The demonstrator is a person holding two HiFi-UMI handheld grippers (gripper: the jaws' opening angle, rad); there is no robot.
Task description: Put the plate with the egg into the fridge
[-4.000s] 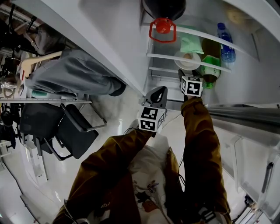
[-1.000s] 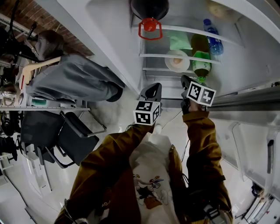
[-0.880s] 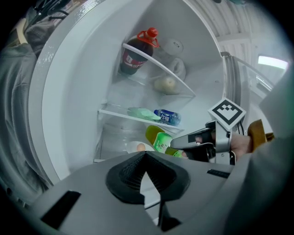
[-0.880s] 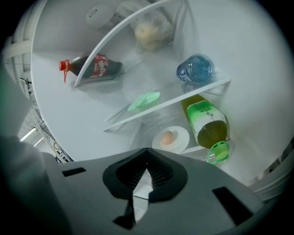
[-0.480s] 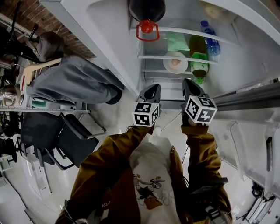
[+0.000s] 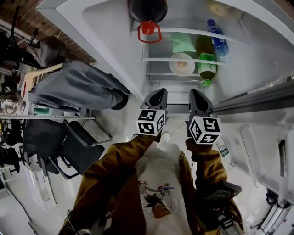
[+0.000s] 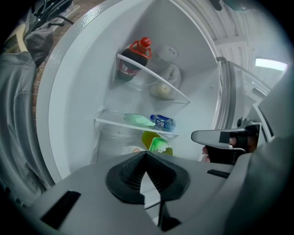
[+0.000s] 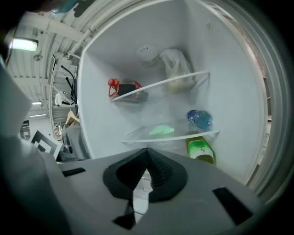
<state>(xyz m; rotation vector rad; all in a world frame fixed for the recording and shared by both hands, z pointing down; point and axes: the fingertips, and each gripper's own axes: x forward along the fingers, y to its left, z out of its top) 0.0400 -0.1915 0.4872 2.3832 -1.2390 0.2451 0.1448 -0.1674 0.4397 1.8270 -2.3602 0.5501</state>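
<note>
Plainly, both grippers are held side by side in front of the open fridge (image 6: 115, 41), just outside it. The left gripper (image 6: 157, 97) is seen with its jaws brought together, tips meeting, and nothing is caught between them. The right gripper (image 6: 196, 98), just to its right, is likewise closed and empty. Both are pointed into the fridge, and each is carried on a brown sleeve (image 6: 120, 158).

The plate (image 6: 175, 67) is found ahead of the two grippers, well apart from their tips and roughly between the lines along which they point. It is set on a shelf (image 6: 156, 59) inside the fridge, and the egg (image 6: 182, 64) is lying on it. Neither gripper is touching it. In the left gripper view only a pale edge, probably the plate's rim, is made out just beyond the closed jaws.

A green bottle (image 6: 206, 64) is lying just beside the plate, on the right gripper's side. One shelf farther from the grippers, a green bag (image 6: 183, 43) and a water bottle (image 6: 215, 33) are laid. Farthest from the grippers, a dark bottle (image 6: 148, 9) with a red cap is seen on the left gripper's side.
</note>
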